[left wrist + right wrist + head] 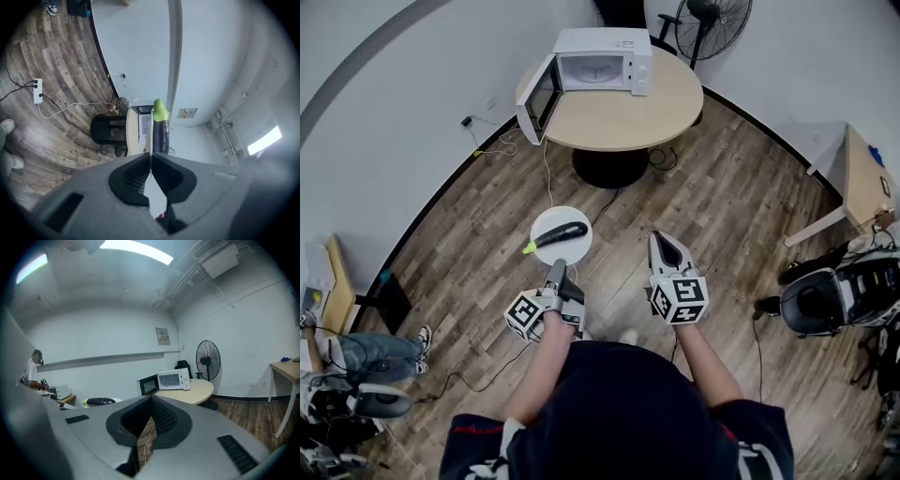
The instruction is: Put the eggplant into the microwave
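**Eggplant rode on a plate pinched by the left jaws, microwave well ahead**

Nearest the person, the left gripper had its jaws closed on the near rim of a white plate. In the left gripper view the plate showed edge-on as a thin pale line running out from between the meeting tips. The right gripper hovered beside it with its jaws together on nothing, and the plate lay off to the left of those jaws.

Just beyond the left jaws' tips, the eggplant rested on the plate, untouched by either gripper. Its long axis lay slantwise across the line the left jaws pointed along. The green stem end sat toward the person's left and the dark body ran off to the right. The left hand was plainly the nearer one and already carried the load.

Well beyond the plate, roughly straight ahead of both pairs of jaws, stood a round table. At its far edge sat the microwave, with its door swung open toward the left. A standing fan stood behind it. Judging by this, the coming move depended on carrying the plate level to that open cavity so the eggplant did not roll.
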Available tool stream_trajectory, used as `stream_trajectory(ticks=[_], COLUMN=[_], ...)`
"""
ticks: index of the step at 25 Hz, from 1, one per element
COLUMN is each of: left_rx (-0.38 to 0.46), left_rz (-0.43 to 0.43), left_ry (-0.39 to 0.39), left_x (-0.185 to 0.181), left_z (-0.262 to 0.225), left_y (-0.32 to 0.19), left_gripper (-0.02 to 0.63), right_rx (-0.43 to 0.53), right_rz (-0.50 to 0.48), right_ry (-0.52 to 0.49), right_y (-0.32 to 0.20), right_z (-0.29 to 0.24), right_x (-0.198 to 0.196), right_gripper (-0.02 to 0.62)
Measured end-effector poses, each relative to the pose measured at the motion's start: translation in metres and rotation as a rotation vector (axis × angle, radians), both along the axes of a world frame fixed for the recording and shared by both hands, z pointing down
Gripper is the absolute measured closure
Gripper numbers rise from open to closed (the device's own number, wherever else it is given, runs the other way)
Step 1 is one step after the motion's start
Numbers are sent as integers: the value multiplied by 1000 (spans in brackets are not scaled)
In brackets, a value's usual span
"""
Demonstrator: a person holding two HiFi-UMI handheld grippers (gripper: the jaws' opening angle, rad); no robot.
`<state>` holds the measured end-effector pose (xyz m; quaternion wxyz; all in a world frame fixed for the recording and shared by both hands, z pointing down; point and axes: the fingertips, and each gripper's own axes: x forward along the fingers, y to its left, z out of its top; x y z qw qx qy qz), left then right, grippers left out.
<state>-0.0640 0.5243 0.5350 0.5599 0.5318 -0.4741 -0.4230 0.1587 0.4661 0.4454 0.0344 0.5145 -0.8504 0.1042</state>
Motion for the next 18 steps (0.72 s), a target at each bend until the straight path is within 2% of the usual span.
stream_trajectory(ticks=[4,9,13,18], left_rx=[-6,28,18,34], left_rz=[0,5,-5,-15], left_ry=[18,-2,1,-4], left_x=[20,40,43,45], left_z=[4,5,10,9], left_y=[2,1,6,-9], left_gripper=[581,581,581,581], right_rx=[-3,-7,-15,-25], right_rz=[-16,-28,-34,-40], right_ry=[15,22,19,7], right_y=[1,1,4,-12], right_z=[6,14,22,27], right_x=[13,29,33,38], right_gripper=[583,584,583,583])
